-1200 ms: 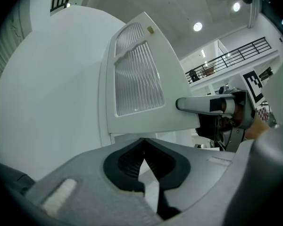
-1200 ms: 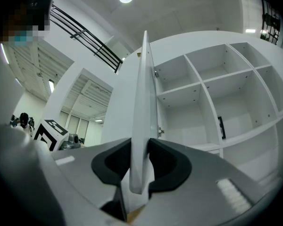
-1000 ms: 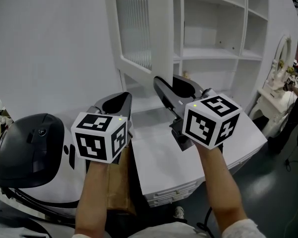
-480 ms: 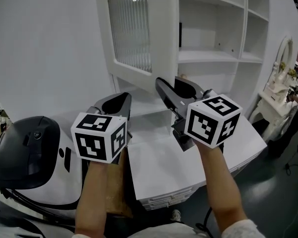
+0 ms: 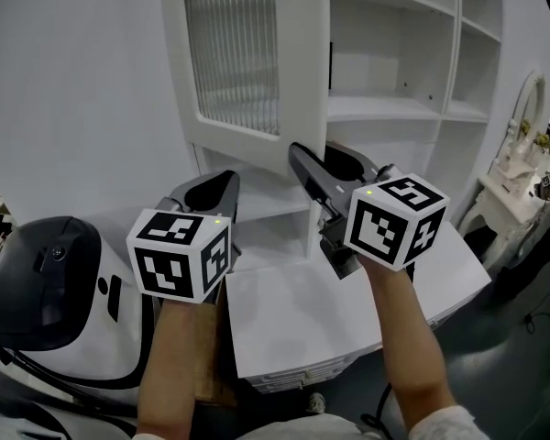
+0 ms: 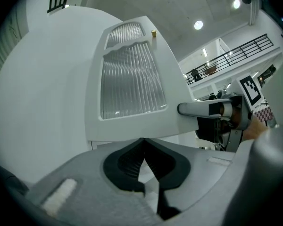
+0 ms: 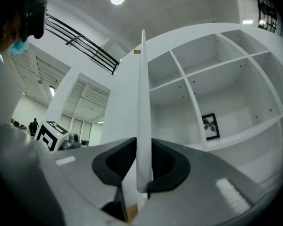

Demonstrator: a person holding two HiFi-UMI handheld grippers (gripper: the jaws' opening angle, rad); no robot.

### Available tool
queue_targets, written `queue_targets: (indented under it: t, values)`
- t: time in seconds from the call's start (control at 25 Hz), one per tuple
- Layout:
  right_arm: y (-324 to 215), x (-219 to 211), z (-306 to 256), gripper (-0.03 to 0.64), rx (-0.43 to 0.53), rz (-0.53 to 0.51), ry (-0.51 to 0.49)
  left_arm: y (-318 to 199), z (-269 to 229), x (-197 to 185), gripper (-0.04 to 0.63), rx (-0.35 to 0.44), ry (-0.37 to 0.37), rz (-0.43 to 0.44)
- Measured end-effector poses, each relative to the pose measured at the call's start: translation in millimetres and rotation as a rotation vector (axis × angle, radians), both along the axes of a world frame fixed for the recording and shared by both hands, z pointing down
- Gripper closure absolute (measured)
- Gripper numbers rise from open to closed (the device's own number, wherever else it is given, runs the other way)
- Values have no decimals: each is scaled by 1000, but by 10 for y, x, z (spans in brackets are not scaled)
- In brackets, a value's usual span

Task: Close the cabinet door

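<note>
The white cabinet door (image 5: 234,62) with a ribbed glass panel stands open in front of the white shelf cabinet (image 5: 394,108). My right gripper (image 5: 310,165) is shut on the door's lower edge. In the right gripper view the thin door edge (image 7: 142,102) runs upright between the two pads, which press on it, with my right gripper (image 7: 142,147) centred on it. My left gripper (image 5: 215,186) hovers left of it below the door, shut and empty. The left gripper view shows the door face (image 6: 132,88) above my left gripper (image 6: 144,142), with the right gripper (image 6: 212,109) at its right corner.
A white counter top (image 5: 293,310) lies below both grippers. A black and white rounded device (image 5: 37,282) sits at the lower left. A white dressing table (image 5: 513,172) stands at the far right. A small framed picture (image 7: 208,126) rests on a shelf.
The door's glass face has widened and its left edge has swung further left in the head view. The right gripper has travelled with the door edge, and the left gripper has shifted slightly too.
</note>
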State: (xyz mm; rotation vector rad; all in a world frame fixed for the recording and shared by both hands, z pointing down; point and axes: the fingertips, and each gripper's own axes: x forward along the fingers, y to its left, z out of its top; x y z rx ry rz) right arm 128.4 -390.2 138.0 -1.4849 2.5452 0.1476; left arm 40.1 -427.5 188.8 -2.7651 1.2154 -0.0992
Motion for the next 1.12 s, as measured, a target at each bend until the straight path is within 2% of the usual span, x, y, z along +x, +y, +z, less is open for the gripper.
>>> queue_targets:
  t: [0.2, 0.88, 1.12]
  values:
    - [-169, 277, -68, 529, -11, -24, -13, -135, -63, 237, 591, -12, -3, -20]
    - [-487, 434, 34, 512, 23, -111, -18, -407, -7, 421, 591, 28, -34, -77]
    - [-558, 451, 85, 497, 37, -111, -18, -426, 24, 409, 591, 41, -40, -101]
